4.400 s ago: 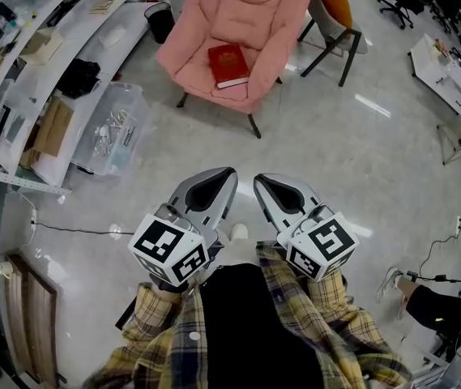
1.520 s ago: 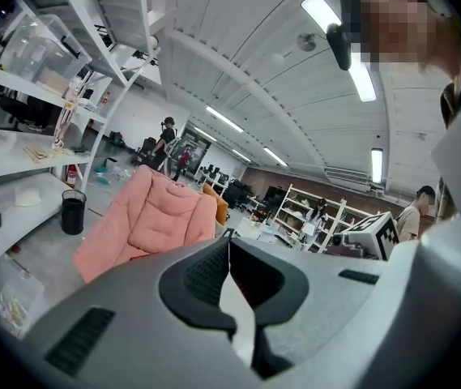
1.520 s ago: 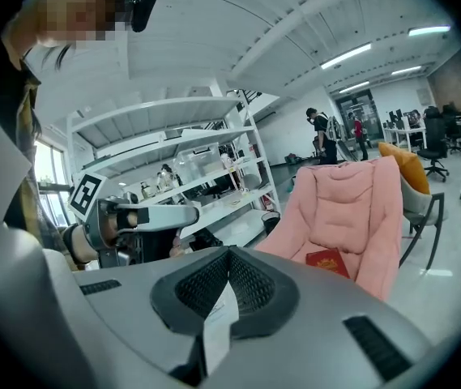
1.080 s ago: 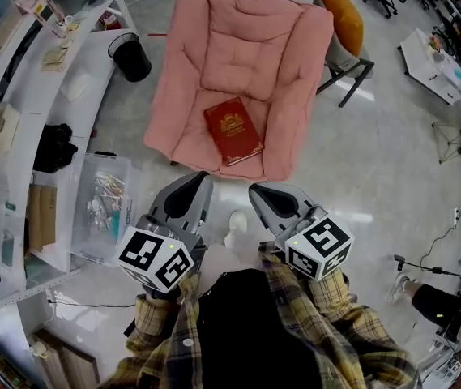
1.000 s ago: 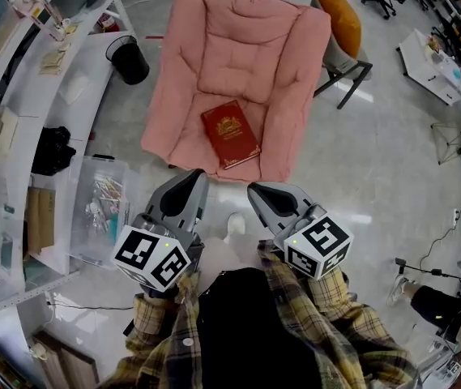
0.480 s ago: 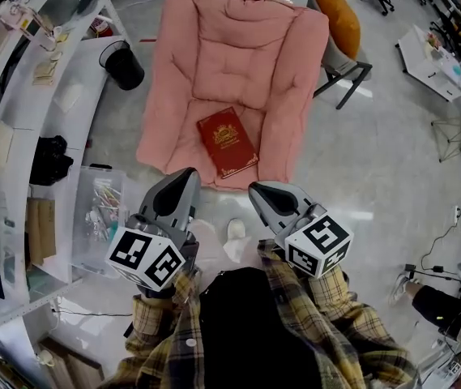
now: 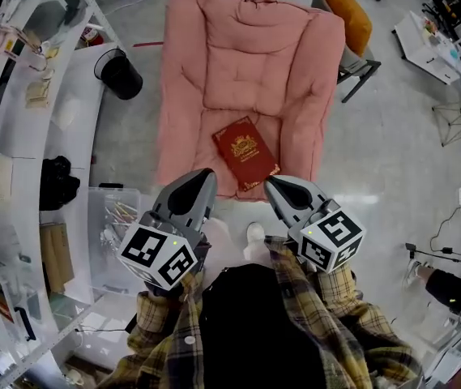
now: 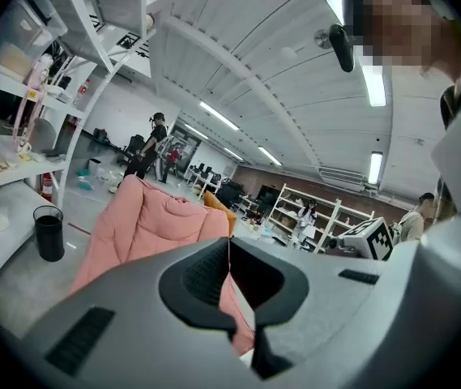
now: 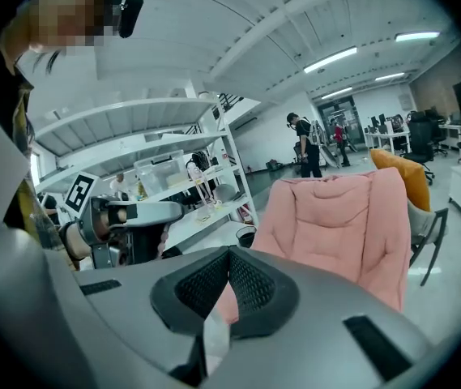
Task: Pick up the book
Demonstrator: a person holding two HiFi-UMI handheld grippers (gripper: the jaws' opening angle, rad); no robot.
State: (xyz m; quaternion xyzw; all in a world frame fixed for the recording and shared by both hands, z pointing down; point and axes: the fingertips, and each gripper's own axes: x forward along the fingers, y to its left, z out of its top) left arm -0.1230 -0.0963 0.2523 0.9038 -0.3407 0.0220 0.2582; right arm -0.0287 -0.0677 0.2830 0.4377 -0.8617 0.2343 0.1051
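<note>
— Where is the book (image 7: 246, 154)?
— On the seat of the pink armchair (image 7: 246, 55), near the front edge, red cover up with a gold emblem, lying askew to the seat
— And the grippers?
— Both hover at the front of the seat, side by side. The left gripper (image 7: 204, 177) points at the seat edge just left of the book; the right gripper (image 7: 272, 185) sits just beside the book's near corner. From above I cannot tell whether it touches
— The jaws?
— Clenched on both, tips meeting, nothing caught between them. Each gripper view shows only pink cushion past the tips
— Anything else around?
— A black bin (image 7: 121, 74) on the floor left of the armchair, white shelves (image 7: 19, 136) along that side, a clear plastic box (image 7: 117, 225) below them, and a chair with an orange cushion (image 7: 345, 10) behind the armchair on the right
</note>
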